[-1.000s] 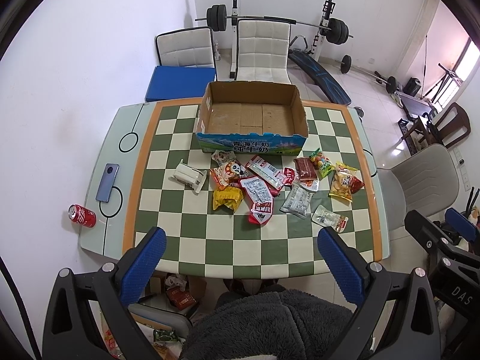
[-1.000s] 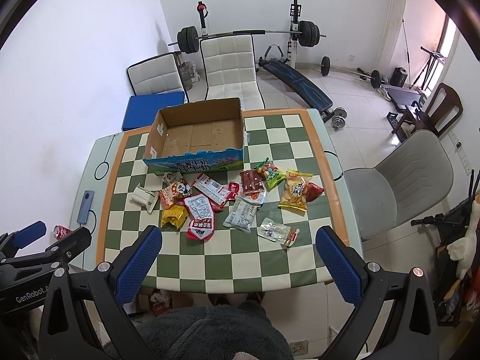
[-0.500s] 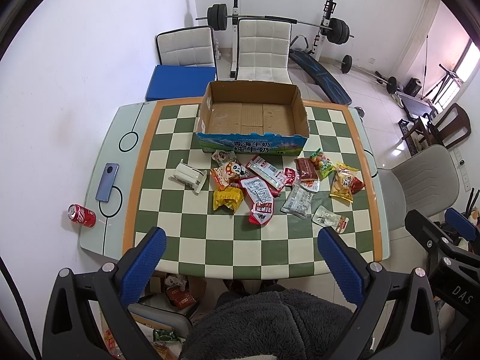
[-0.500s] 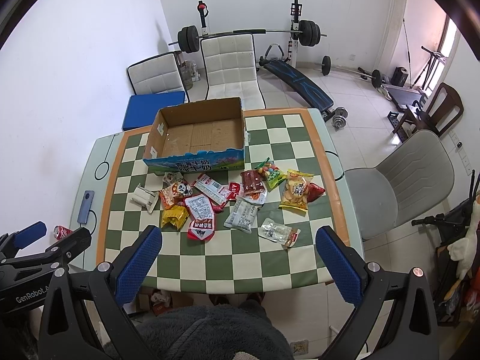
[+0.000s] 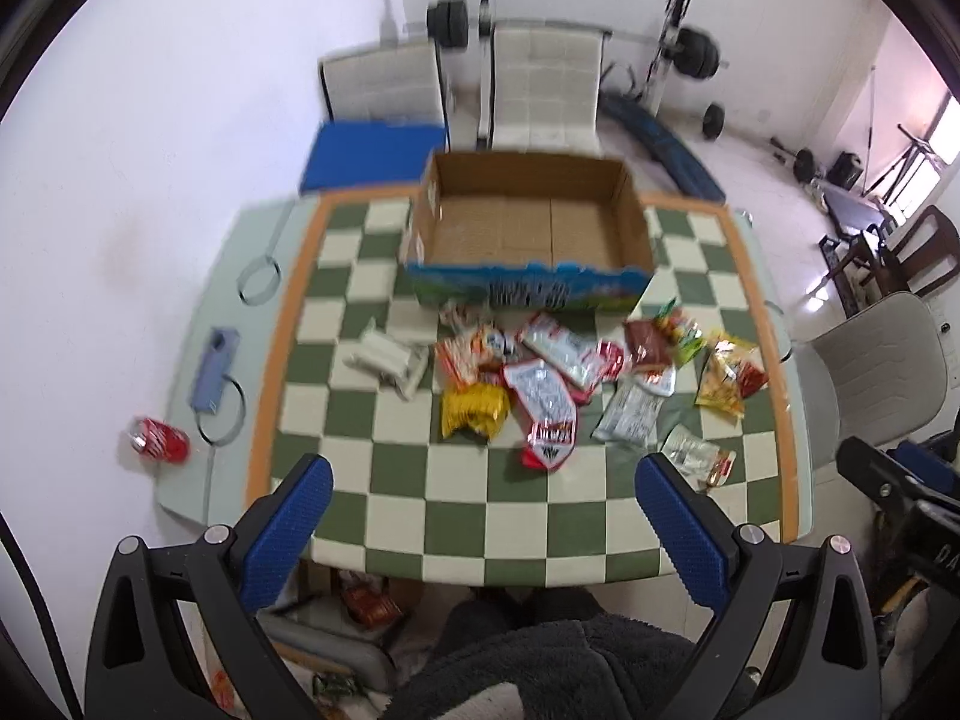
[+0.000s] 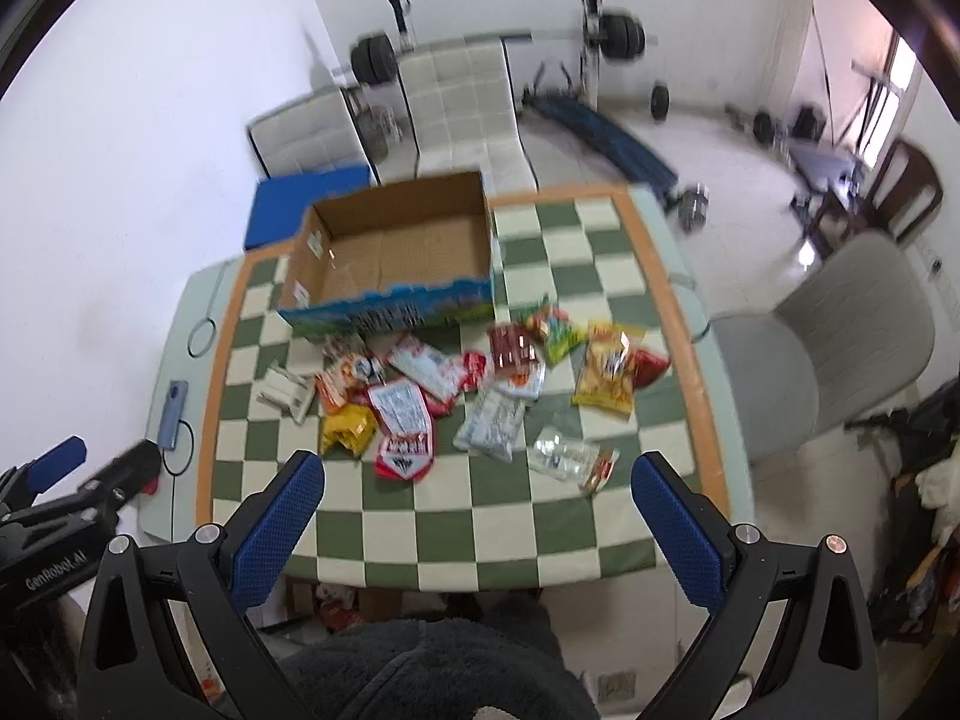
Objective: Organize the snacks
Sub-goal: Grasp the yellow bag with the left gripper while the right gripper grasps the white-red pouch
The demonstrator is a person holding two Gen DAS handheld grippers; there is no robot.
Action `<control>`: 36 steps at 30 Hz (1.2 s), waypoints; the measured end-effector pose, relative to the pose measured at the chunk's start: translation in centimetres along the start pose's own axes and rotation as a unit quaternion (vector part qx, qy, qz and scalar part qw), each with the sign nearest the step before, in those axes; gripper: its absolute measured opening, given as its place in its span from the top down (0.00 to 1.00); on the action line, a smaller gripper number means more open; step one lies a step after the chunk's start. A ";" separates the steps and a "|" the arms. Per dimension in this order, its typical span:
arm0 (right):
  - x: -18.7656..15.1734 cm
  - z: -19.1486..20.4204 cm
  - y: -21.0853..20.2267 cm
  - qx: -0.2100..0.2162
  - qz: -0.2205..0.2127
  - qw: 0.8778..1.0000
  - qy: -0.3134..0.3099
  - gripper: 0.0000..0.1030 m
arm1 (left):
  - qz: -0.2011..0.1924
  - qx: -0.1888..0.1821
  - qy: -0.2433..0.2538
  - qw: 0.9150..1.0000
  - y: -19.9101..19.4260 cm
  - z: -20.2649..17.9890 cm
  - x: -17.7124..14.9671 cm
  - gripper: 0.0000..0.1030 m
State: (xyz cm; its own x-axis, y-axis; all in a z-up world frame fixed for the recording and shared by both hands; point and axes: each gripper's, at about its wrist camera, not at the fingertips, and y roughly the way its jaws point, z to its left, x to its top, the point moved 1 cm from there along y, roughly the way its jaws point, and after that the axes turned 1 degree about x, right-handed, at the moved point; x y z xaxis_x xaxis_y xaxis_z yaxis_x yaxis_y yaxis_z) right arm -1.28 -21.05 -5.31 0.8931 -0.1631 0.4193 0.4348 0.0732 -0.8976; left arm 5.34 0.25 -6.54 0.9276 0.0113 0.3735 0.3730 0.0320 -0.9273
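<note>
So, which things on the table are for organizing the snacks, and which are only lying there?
For the job: the snack packets, the cardboard box, both open grippers.

Just lying about: the phone, the soda can, the white holder.

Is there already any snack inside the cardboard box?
No, the cardboard box shows only its bare brown floor, and the snack packets lie on the table before it.

Both views now motion-blurred, sharp earlier. Left gripper and right gripper have advanced toward the counter; snack pile and cardboard box appear larger. Jaw spread unchanged.
</note>
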 end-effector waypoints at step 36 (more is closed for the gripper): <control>-1.1 10.2 44.7 0.024 0.311 0.949 -0.053 0.36 | 0.246 -0.015 0.046 0.968 31.8 5.4 3.5 0.00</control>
State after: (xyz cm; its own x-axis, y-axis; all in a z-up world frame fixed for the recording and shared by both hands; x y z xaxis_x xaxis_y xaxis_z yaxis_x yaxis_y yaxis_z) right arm 18.29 -7.57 -44.48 0.9840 0.0269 -0.1762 -0.1782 0.1679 -0.9696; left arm 20.35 6.74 -34.55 0.9906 -0.0720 -0.1162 -0.1153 0.0157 -0.9932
